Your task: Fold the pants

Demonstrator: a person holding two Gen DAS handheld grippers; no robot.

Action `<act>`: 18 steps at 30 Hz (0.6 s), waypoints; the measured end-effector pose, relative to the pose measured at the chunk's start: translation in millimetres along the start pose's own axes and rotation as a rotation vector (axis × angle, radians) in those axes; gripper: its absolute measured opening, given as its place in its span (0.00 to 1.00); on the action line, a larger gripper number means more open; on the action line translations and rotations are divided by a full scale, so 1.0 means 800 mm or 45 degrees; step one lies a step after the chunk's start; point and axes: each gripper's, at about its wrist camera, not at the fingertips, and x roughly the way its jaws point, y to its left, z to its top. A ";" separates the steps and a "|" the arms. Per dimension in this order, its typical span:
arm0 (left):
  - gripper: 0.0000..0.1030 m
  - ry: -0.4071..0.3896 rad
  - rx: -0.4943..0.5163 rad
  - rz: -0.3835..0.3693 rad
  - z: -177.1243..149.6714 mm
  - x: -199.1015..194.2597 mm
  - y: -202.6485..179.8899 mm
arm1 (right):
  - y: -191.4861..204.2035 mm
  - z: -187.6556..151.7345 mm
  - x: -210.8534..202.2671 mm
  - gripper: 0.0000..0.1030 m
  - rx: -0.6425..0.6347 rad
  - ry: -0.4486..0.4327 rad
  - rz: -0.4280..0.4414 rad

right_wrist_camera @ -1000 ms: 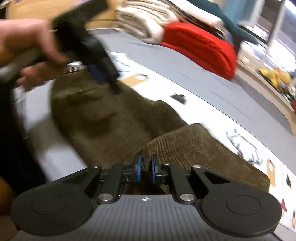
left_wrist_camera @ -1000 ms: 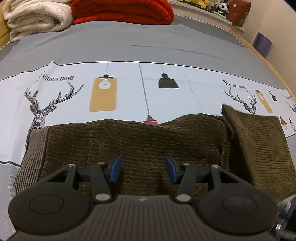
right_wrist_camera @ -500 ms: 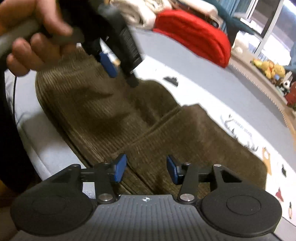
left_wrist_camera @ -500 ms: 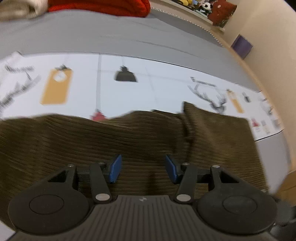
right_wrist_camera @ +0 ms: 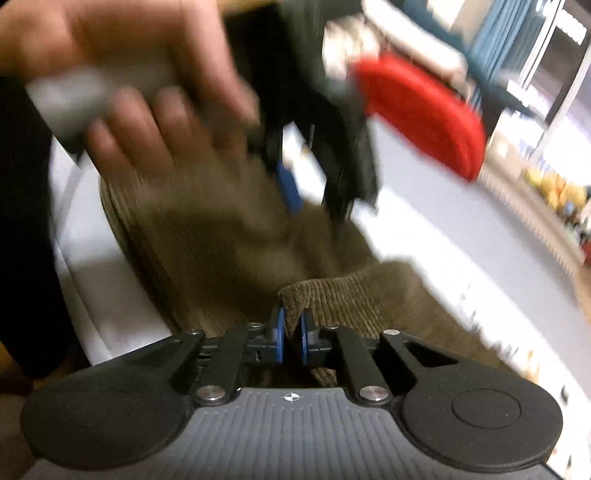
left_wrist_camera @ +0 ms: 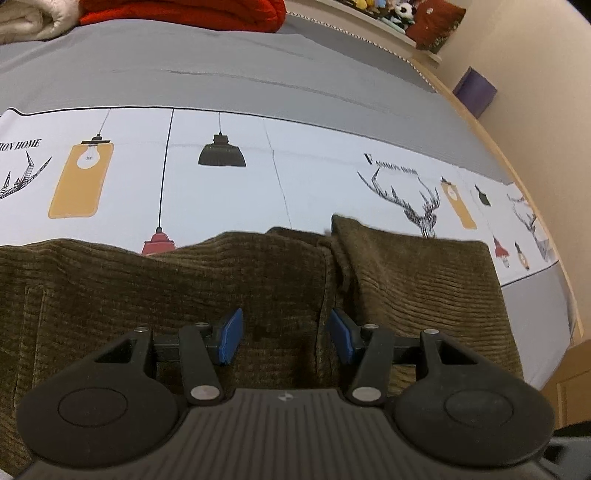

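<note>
1. Right gripper (right_wrist_camera: 291, 341): fingers closed on a raised corner of the brown corduroy pants (right_wrist_camera: 221, 236), at 6 o'clock in the right wrist view. Pinching the corner probably serves to carry that layer over for the next fold.
2. Left gripper (left_wrist_camera: 284, 338): fingers open, holding nothing, poised over the pants (left_wrist_camera: 166, 295) just left of the ridge where one layer overlaps another. This placement likely prepares a second grasp or a hold-down.
3. Pants location: on the bed, along the near edge of the printed sheet (left_wrist_camera: 295, 170), already folded at least once.
4. The person's hand (right_wrist_camera: 155, 110) and the left gripper, blurred, hang over the pants at 11 o'clock, in the likely fold path.
5. Far end, 12 o'clock: red blanket (left_wrist_camera: 184, 14), cream blanket (left_wrist_camera: 26, 22), well apart from the pants.
</note>
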 end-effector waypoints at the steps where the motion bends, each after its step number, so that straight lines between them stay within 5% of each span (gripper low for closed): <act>1: 0.55 -0.004 -0.004 -0.006 0.002 0.000 0.001 | 0.001 0.000 -0.013 0.09 -0.025 -0.043 -0.005; 3: 0.55 -0.005 -0.005 -0.016 0.004 0.001 0.001 | 0.004 -0.011 -0.025 0.09 -0.046 -0.049 0.044; 7: 0.55 0.006 -0.012 -0.016 0.006 0.008 -0.002 | 0.027 -0.039 0.009 0.10 -0.146 0.154 0.128; 9: 0.54 0.013 -0.008 -0.028 0.004 0.012 -0.007 | 0.030 -0.043 0.015 0.11 -0.145 0.158 0.122; 12: 0.48 0.020 0.062 -0.096 -0.001 0.017 -0.023 | 0.020 -0.038 0.006 0.14 -0.053 0.161 0.143; 14: 0.30 0.038 0.132 -0.145 -0.007 0.019 -0.037 | 0.007 -0.035 -0.005 0.25 0.034 0.162 0.134; 18: 0.19 0.158 0.322 -0.147 -0.028 0.032 -0.057 | -0.051 -0.031 -0.045 0.40 0.357 0.076 0.060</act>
